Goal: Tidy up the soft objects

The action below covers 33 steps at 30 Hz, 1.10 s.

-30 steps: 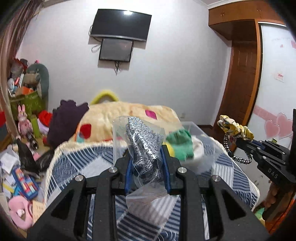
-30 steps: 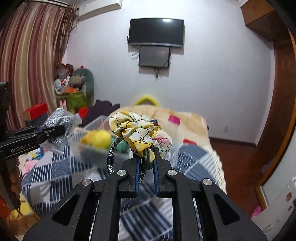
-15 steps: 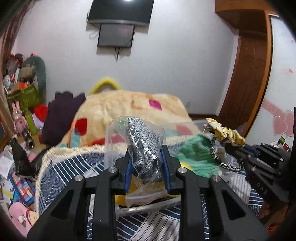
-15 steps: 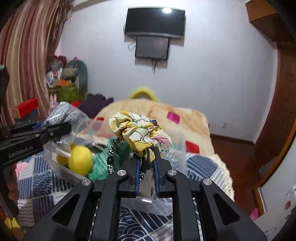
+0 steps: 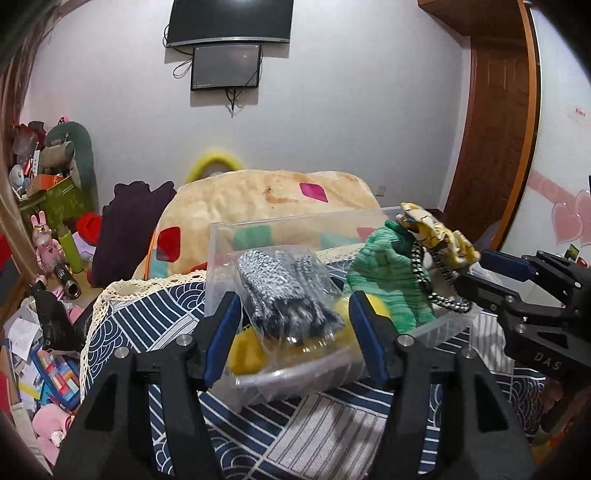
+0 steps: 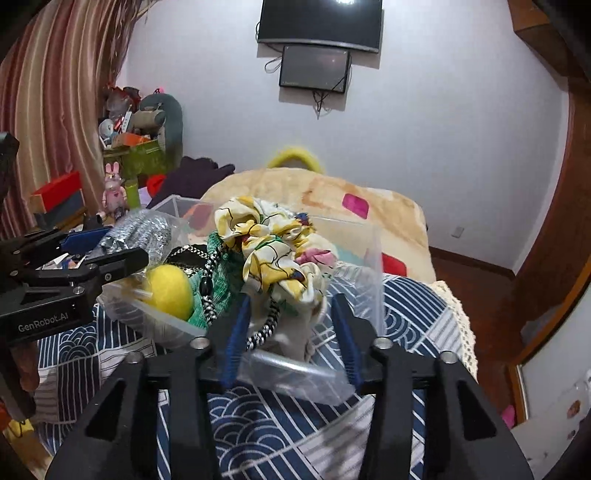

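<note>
Now both tongs wide apart, gripping nothing. My left tongs (image 5: pixel 295 325) straddle bagged grey knit (image 5: pixel 284 291), frame centre, lying inside clear bin (image 5: pixel 439 326) on bed. My right tongs (image 6: pixel 290 332) flank yellow scrunchie (image 6: pixel 273 243) resting atop bin contents, beaded cord (image 6: pixel 264 328) trailing toward me. Retreat path: straight back.

A black wall-mounted television (image 5: pixel 229 22) is fixed above a smaller dark screen (image 5: pixel 226 66); a striped curtain (image 6: pixel 48 122) is hung left.
</note>
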Available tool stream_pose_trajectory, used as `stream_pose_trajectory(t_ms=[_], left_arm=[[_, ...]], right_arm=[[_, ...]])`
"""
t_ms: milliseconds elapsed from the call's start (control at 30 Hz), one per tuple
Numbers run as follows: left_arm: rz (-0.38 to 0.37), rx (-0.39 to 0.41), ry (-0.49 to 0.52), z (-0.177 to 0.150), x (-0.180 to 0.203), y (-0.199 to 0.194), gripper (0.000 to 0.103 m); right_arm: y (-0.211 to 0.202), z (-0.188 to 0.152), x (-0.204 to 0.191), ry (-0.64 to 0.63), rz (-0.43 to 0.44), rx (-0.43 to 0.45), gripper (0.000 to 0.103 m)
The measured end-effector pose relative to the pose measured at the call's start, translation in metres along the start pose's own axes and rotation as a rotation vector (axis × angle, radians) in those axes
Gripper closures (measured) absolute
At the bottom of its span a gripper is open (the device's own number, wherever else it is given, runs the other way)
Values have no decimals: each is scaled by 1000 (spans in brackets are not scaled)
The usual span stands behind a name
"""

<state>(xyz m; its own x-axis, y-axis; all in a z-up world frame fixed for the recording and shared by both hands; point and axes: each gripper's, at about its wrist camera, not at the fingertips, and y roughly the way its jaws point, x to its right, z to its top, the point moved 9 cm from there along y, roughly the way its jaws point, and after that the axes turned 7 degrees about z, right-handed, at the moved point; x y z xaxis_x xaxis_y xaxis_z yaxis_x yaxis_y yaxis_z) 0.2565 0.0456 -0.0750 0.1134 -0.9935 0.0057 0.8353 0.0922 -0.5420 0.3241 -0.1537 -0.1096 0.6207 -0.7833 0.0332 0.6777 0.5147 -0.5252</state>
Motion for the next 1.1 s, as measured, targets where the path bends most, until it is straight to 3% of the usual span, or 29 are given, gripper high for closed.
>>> stream_pose_trajectory(t_ms=[267,533,633,833,933,1100], left_arm=[[-41,52,-17,4,1,-40,40],[-34,214,18,12,15,-107,39],[-27,262,11,13,17,-124,35],[-47,310,-10,9,21,-145,25],[-44,332,-20,4,22,-154,14],[-53,363,-56,-4,22,-163,6]], right_arm=[[-38,6,7,31,27,82,58],[-83,20,-5,29,58,205,50],[-99,23,-12,24,69,250,47],[-115,23,-20,33,78,316,31],[-117,20,-22,42,70,338,20],[-115,16,-23,53,69,349,18]])
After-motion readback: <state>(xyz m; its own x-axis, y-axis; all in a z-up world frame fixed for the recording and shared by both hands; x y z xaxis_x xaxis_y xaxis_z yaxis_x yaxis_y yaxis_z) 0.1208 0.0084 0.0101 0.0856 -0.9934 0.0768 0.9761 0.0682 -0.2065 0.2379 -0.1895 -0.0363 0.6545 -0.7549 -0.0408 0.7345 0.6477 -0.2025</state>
